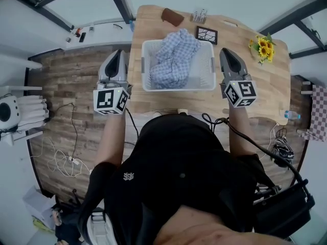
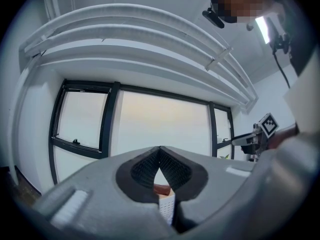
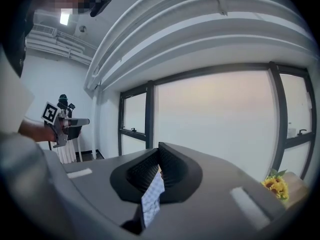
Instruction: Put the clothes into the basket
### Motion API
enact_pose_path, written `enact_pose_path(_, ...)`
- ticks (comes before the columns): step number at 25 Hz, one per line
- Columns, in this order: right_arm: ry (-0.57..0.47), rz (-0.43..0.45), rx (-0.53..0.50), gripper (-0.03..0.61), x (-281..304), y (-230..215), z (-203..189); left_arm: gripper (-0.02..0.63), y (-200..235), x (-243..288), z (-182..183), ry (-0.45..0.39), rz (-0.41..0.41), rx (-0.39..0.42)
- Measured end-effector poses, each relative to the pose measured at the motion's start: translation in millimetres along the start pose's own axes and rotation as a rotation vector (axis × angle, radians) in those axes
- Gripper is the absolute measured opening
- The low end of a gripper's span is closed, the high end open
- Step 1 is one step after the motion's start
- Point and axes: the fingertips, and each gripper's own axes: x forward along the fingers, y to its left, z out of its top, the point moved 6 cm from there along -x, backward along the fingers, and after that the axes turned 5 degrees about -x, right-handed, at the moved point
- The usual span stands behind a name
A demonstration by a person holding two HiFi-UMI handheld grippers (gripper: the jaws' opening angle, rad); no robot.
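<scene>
A white lattice basket (image 1: pixel 204 68) stands on the wooden table (image 1: pixel 260 88), with a blue-and-white checked cloth (image 1: pixel 174 57) heaped inside it and rising above the rim. My left gripper (image 1: pixel 119 52) hovers just left of the basket by the table's left edge, its jaws shut and empty. My right gripper (image 1: pixel 225 50) is held just right of the basket, also shut, apart from the cloth. In the left gripper view the jaws (image 2: pixel 160 149) meet at their tips. The right gripper view shows its jaws (image 3: pixel 159 145) closed too, with only a sliver of checked pattern visible behind them.
Behind the basket lie a brown case (image 1: pixel 172 17), a small striped item (image 1: pixel 200 15) and a black-framed picture (image 1: pixel 206 34). Sunflowers (image 1: pixel 263 47) sit at the table's far right, a water bottle (image 1: pixel 291 115) at its right edge. Cables (image 1: pixel 66 154) trail over the floor on the left.
</scene>
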Motion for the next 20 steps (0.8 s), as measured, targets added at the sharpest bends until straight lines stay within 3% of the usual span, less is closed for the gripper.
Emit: enact_pose_path(20,0.011,0.01,0.012,-0.005,7,4,-2,-0.002,4,12,15,-0.028,-0.006,0.014)
